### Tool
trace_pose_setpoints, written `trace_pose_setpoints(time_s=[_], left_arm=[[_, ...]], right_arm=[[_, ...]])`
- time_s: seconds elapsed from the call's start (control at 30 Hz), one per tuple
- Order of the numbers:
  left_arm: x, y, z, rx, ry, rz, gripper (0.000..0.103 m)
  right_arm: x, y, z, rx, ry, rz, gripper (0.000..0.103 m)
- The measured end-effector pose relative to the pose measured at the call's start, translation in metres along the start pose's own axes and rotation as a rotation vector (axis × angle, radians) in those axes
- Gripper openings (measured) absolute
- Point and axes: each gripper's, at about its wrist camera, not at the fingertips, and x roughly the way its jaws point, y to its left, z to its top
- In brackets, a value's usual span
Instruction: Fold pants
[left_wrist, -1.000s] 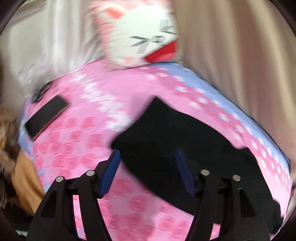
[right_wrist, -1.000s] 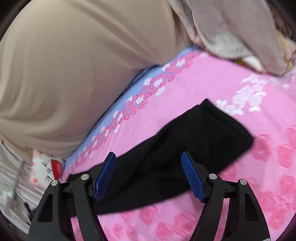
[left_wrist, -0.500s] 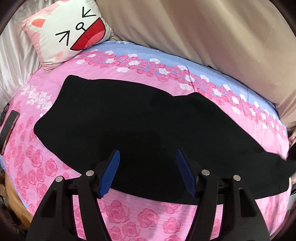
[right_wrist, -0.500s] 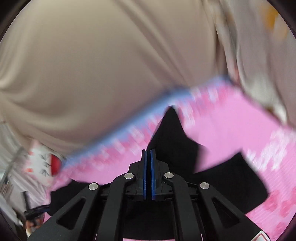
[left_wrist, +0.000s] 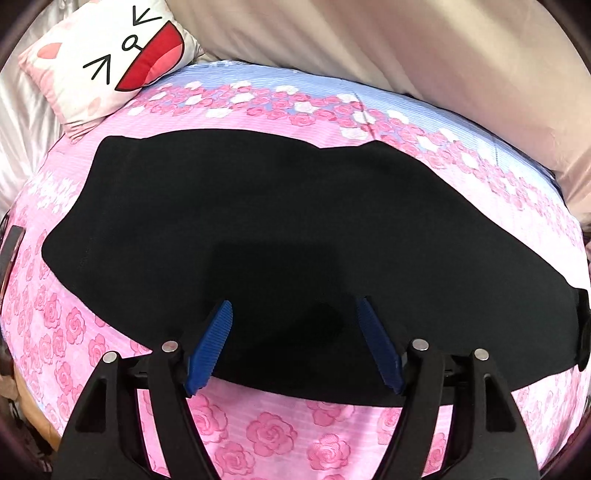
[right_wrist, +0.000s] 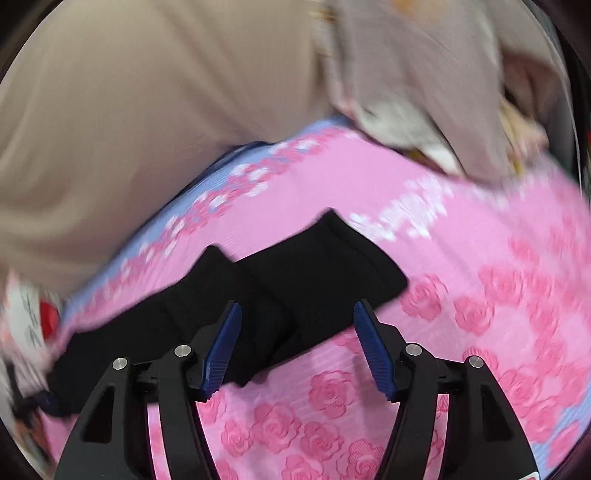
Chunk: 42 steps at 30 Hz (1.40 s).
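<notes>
No brand, label or legible writing shows in either view; the only marks are the drawn face lines on the cat-face cushion (left_wrist: 110, 62) at the far left corner of the bed.

Your black pants (left_wrist: 266, 236) lie spread flat across the pink rose-print bedsheet (left_wrist: 273, 432), running left to right. Your left tongs (left_wrist: 295, 332) hover released above the near edge of the pants, the blue pads (left_wrist: 210, 347) wide apart with black fabric between and beyond them; contact cannot be confirmed.

In the right wrist view, your right tongs (right_wrist: 297, 343) are likewise released, grasping nothing. One end of the pants (right_wrist: 295, 280) lies just ahead of them, showing two overlapping layers with a stepped edge. The left pad sits over the fabric, the right pad over bare sheet.

The right view is motion-blurred. The beige curtain (left_wrist: 406, 44) hides whatever lies behind the bed. A dark flat object (left_wrist: 9, 251) is cut off at the left rim and unidentifiable. A greyish bundle of cloth (right_wrist: 424, 85) at the bed's far end is indistinct.
</notes>
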Motion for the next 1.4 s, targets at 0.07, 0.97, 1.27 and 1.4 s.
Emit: trace_pose_setpoints(time_s=[0.07,0.97,1.27,1.4], left_arm=[[-0.001,0.001,-0.002,-0.004,-0.001,0.005,0.074],[0.023,-0.004,-0.001,0.058,0.000,0.089,0.079],[0.029,0.001,-0.001,0.062,0.000,0.079,0.084],[0.032,-0.001,-0.001,0.063,-0.007,0.089,0.086]], right_arm=[[-0.006,0.028,-0.008,-0.174,-0.027,-0.013,0.069],[0.065,-0.088,0.009,0.237,0.134,0.056,0.041],[0.031,-0.054,0.004,0.150,-0.019,0.043,0.064],[0.048,-0.035,-0.001,0.022,0.035,-0.024,0.061]])
